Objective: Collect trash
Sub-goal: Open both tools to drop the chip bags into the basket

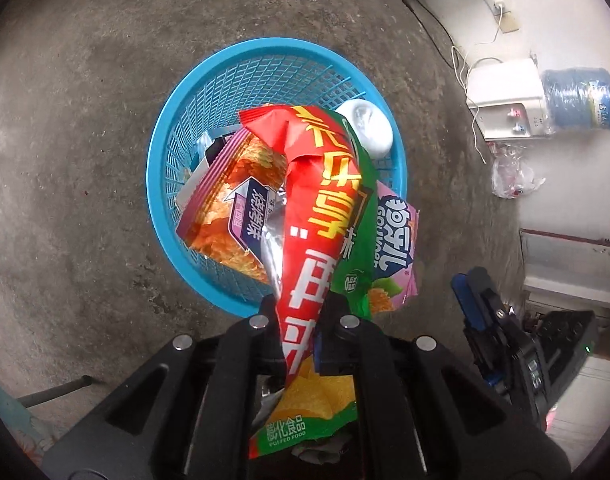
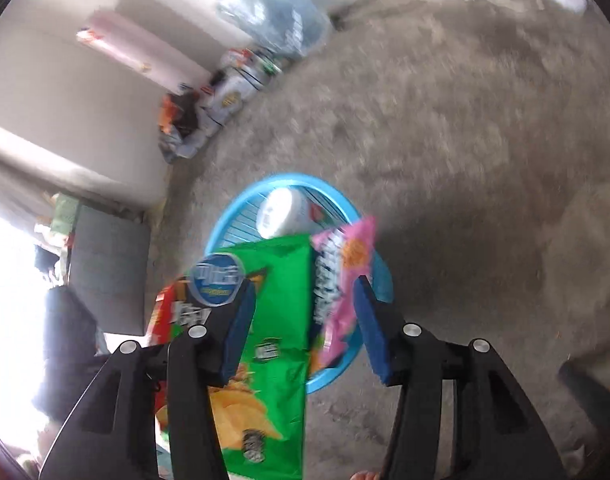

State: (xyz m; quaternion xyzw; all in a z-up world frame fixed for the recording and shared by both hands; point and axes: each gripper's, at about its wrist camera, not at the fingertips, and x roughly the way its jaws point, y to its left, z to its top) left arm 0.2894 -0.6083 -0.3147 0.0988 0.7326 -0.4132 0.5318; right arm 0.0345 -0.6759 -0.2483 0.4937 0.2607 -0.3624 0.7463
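The concrete floor (image 1: pixel 85 140) carried a blue mesh basket (image 1: pixel 185 128), standing upright and well out from the wall, where both hands could reach over its open mouth. As the bin for the trash, it was already crowded: an orange-and-purple snack bag (image 1: pixel 229 216) leaned against its near wall, a pink packet (image 1: pixel 397 220) hung over the rim on the other side, and a white round container (image 1: pixel 369 128) lay against the far wall.

Above it the red-and-green chip bag (image 1: pixel 305 208) hung lengthwise, its top end over the basket's mouth, apparently lined up so that it would fall inside once let go. The left gripper (image 1: pixel 301 320) was clenched on this bag, the foil pinched flat between the two pads, with the bag's lower end trailing back between the black finger frames.

The right gripper (image 2: pixel 305 320) stood over the same basket with its jaws roughly half apart. In its view the green side of the chip bag and the pink packet showed between the blue pads (image 2: pixel 369 328), but neither pad pressed on them; it held nothing.
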